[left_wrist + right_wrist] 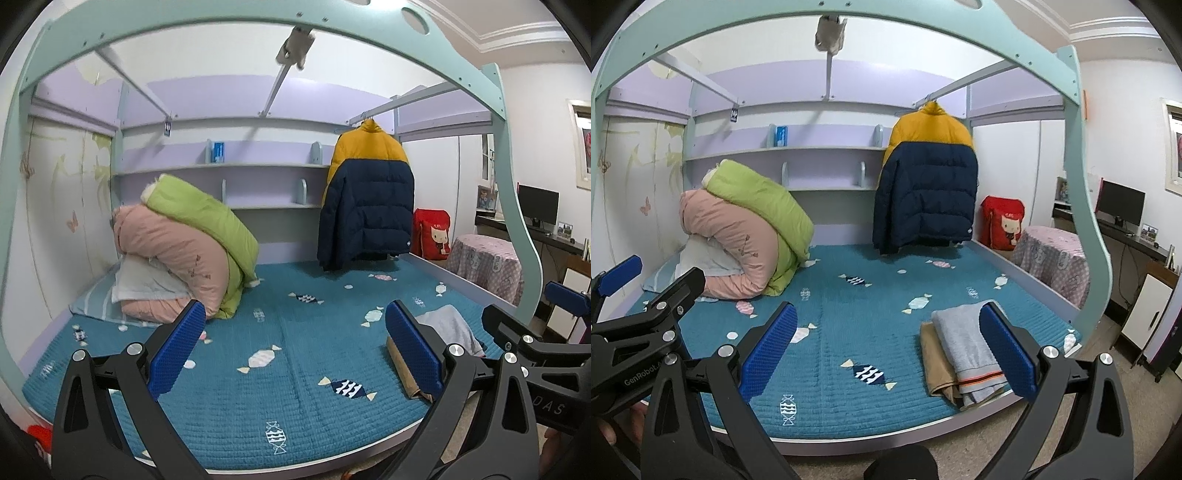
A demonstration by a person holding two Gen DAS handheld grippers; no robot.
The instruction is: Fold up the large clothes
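Puffer jacket (367,195), yellow above and navy below, hangs from the rail of the bed frame (229,22) at the far right side of the bed (258,406), well beyond our jaws. We hold both the left gripper (295,354) and the right gripper (890,354) with jaws wide apart and gripping nothing. Folded grey and tan clothes (964,354) lie near the right gripper's right finger.

In the left wrist view, the right finger's blue pad (413,349) hides most of the folded tan cloth (402,369) and part of the grey garment (448,326). The puffer jacket (925,184) covers its hanger. The small blue box (781,136) on the shelf is too small to read.
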